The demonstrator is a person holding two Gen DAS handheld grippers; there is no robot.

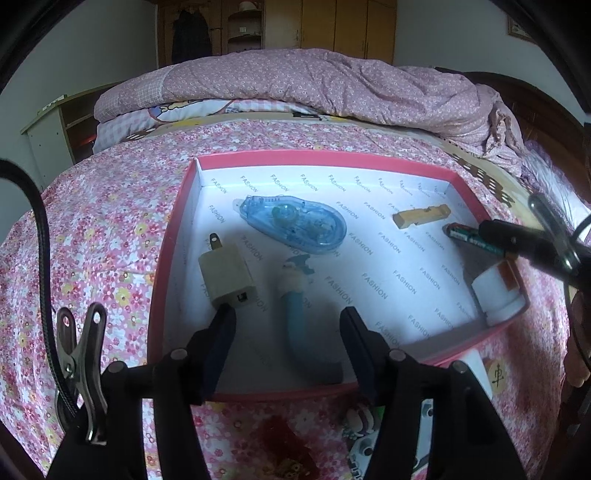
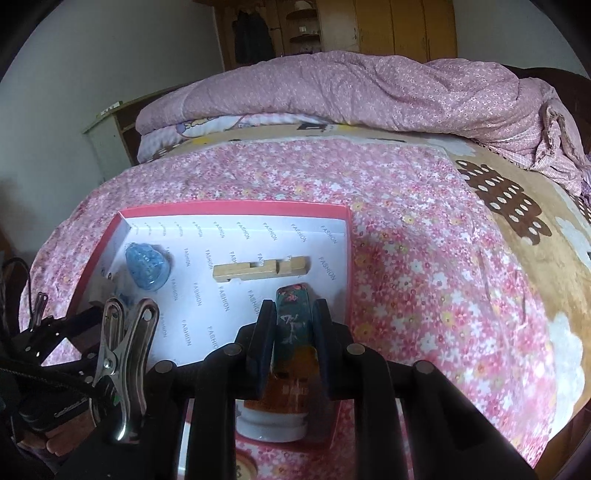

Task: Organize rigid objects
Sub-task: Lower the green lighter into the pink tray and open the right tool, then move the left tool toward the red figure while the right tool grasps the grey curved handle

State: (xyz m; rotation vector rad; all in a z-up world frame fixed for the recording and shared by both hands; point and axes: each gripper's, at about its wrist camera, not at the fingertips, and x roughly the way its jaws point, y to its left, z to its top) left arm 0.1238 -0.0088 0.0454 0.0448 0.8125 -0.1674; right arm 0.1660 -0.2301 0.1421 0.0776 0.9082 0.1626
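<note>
Holding a battery (image 2: 293,317) tight in our right gripper (image 2: 293,325) over the red box (image 2: 236,209), we keep our left gripper (image 1: 286,334) half open, gripping nothing.

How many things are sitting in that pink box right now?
6: correction tape at the back, plug adapter left, blue figurine pen in front, wooden block, battery in the right claw, white bottle in the corner.

Pink quilt (image 1: 314,81) heaped on floral sheet (image 1: 110,229); wooden wardrobe (image 1: 347,26) behind.
</note>
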